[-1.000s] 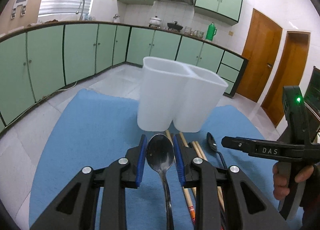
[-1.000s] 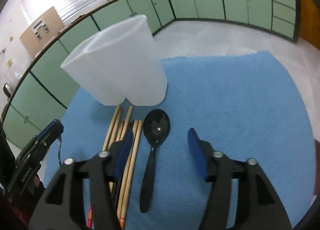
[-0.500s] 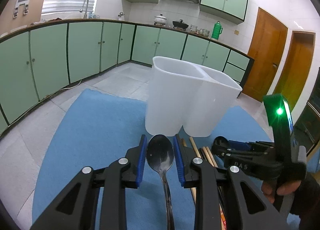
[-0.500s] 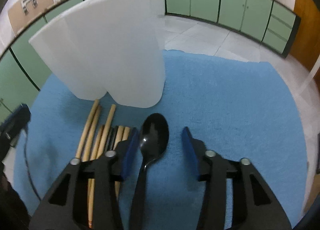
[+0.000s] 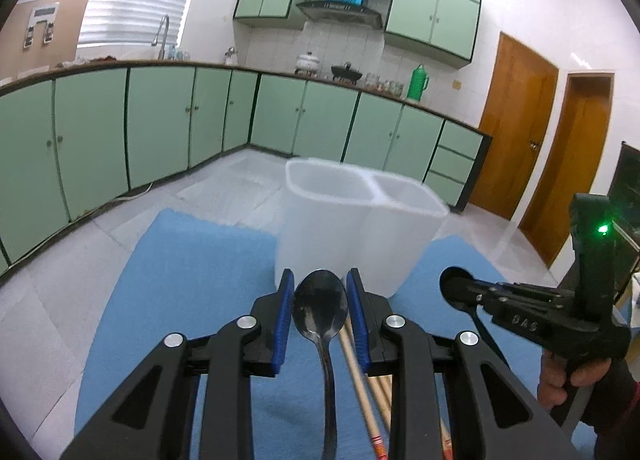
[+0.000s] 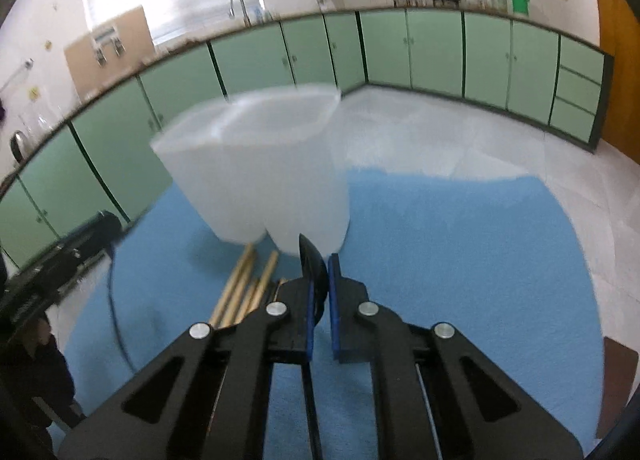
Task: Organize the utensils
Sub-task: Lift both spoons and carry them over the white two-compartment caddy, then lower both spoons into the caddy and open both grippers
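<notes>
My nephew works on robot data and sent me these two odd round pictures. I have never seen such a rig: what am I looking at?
No robot here: a person holds a black trigger tool with two blue-padded fingers in each hand, and a wide-angle camera sits on each tool. One picture looks along the left gripper, which is shut on a metal spoon. The other looks along the right gripper, shut on a black spoon turned on edge. On the blue mat stand a white two-compartment holder and, beside it, wooden chopsticks. The left view also shows the person's hand on the right tool.
</notes>
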Tool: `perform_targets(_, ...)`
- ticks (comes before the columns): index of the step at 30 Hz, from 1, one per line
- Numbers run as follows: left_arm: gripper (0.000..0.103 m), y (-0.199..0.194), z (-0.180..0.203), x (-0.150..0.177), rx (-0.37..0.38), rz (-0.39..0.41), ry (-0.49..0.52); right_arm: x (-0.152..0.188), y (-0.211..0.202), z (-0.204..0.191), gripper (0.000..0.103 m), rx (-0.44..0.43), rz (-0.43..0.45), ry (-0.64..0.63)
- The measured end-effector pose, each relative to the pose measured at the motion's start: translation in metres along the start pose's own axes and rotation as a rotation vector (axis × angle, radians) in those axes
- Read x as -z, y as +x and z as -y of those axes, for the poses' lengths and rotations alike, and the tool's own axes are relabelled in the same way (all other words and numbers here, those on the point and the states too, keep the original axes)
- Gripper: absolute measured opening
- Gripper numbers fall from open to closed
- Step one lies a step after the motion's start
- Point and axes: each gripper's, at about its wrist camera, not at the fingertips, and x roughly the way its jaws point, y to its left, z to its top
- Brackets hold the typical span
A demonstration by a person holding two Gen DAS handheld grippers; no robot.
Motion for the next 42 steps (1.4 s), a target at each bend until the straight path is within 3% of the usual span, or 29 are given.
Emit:
perform_targets(8, 0.026, -0.017, 0.01, -0.024, 0.041, 0.088, 0.007, -0.036, -0.036, 0.006, 0.005, -0.176, 0.182, 0.041)
perform_targets(17, 0.026, -0.038, 0.018, -0.066, 0.077, 0.201, 0.027, -0.058, -0.041, 0.008, 0.005, -0.209, 0.251, 0.056)
perform_targets(25, 0.026, -0.037, 0.03, -0.12, 0.094, 0.293, 0.055, -0.101, -0.032, 0.01, 0.005, -0.206, 0.349, 0.051)
perform_targets(34, 0.026, 0.012, 0.025, -0.135, 0.066, 0.239, 0.041, -0.14, 0.005, 0.021, 0.005, -0.153, 0.412, 0.047)
perform_targets(42, 0.026, 0.041, 0.017, -0.128, 0.039, 0.187, 0.03, -0.143, 0.034, 0.024, 0.005, -0.12, 0.431, 0.05)
